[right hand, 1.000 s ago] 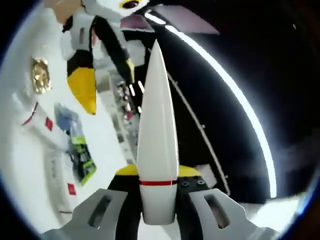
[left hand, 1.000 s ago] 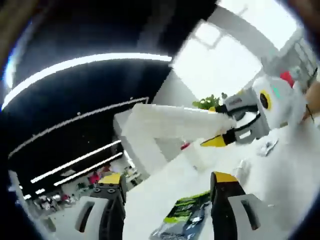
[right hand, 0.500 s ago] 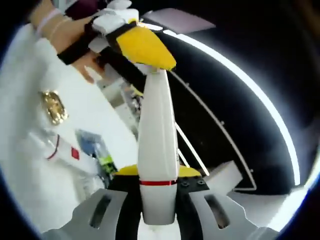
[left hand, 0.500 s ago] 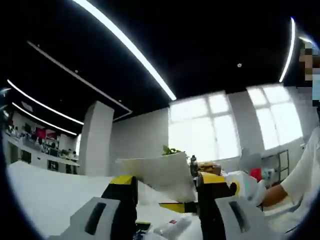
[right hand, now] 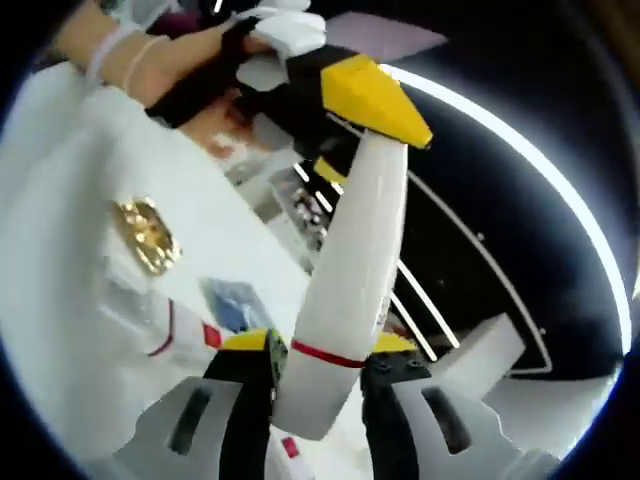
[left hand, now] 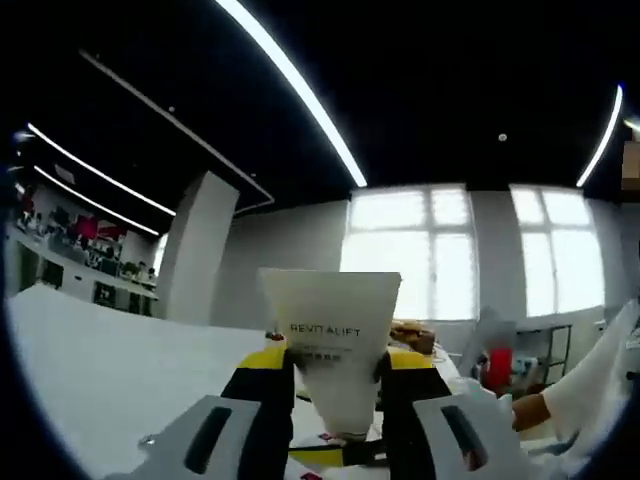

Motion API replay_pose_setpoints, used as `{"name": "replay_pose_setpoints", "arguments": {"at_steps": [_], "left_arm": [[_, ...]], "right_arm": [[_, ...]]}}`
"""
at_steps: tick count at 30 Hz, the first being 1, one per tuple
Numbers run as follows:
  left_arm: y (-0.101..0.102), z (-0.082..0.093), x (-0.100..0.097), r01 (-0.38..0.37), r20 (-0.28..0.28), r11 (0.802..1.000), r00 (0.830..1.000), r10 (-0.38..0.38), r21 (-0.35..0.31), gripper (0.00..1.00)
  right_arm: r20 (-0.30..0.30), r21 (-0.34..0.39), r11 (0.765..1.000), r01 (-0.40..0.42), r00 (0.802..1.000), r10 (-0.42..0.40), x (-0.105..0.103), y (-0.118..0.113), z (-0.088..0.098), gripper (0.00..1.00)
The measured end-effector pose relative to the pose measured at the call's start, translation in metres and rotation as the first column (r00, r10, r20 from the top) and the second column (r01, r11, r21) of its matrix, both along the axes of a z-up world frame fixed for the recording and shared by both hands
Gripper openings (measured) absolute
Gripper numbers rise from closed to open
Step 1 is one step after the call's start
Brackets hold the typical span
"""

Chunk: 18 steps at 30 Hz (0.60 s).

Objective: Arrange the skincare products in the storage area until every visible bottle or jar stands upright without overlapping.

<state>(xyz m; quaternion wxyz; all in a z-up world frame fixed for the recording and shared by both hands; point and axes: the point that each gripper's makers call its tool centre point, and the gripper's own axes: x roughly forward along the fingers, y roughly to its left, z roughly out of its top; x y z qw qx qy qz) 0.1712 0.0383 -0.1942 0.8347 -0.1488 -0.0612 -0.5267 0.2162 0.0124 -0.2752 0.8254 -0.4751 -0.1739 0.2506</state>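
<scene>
A white squeeze tube (left hand: 333,335) printed "REVITALIFT" stands between the jaws of my left gripper (left hand: 335,368), its flat crimped end fanning upward. The left gripper is shut on it. In the right gripper view the same tube (right hand: 350,270), white with a thin red band, leans to the right. Its cap end sits between the jaws of my right gripper (right hand: 318,362), which looks shut on it. My left gripper (right hand: 365,95), held by a hand (right hand: 215,85), clamps the tube's far end with its yellow-tipped jaws.
On the white table (right hand: 70,300) below lie a gold-lidded jar (right hand: 145,235), a blue sachet (right hand: 235,305) and a white tube with red marks (right hand: 185,335). A person's white sleeve (left hand: 590,385) reaches in at the right of the left gripper view.
My left gripper came up to the tube's far end and shut on it. The tube, straight up between the right jaws before, now leans to the right.
</scene>
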Motion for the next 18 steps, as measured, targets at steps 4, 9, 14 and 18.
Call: {"name": "replay_pose_setpoints", "arguments": {"at_steps": [4,9,14,18], "left_arm": [[-0.003,0.019,-0.002,0.0,-0.005,1.0,1.0,-0.001,-0.02,0.31],[-0.007,0.017,0.023,-0.133,-0.017,0.986,0.991,0.136,0.097,0.31],[-0.017,0.005,0.038,-0.245,-0.014,0.946,0.967,0.253,0.214,0.31],[-0.033,0.0,0.039,-0.28,0.01,0.924,0.958,0.287,0.261,0.32]], "right_arm": [[-0.094,0.155,0.981,-0.114,0.987,0.13,-0.011,0.011,0.01,0.33],[-0.202,0.366,0.923,-0.118,0.958,0.203,-0.012,0.002,0.026,0.38],[-0.247,0.512,0.851,-0.118,0.929,0.277,-0.019,-0.003,0.039,0.41],[-0.261,0.544,0.833,-0.105,0.922,0.287,-0.015,-0.009,0.043,0.4]]}}
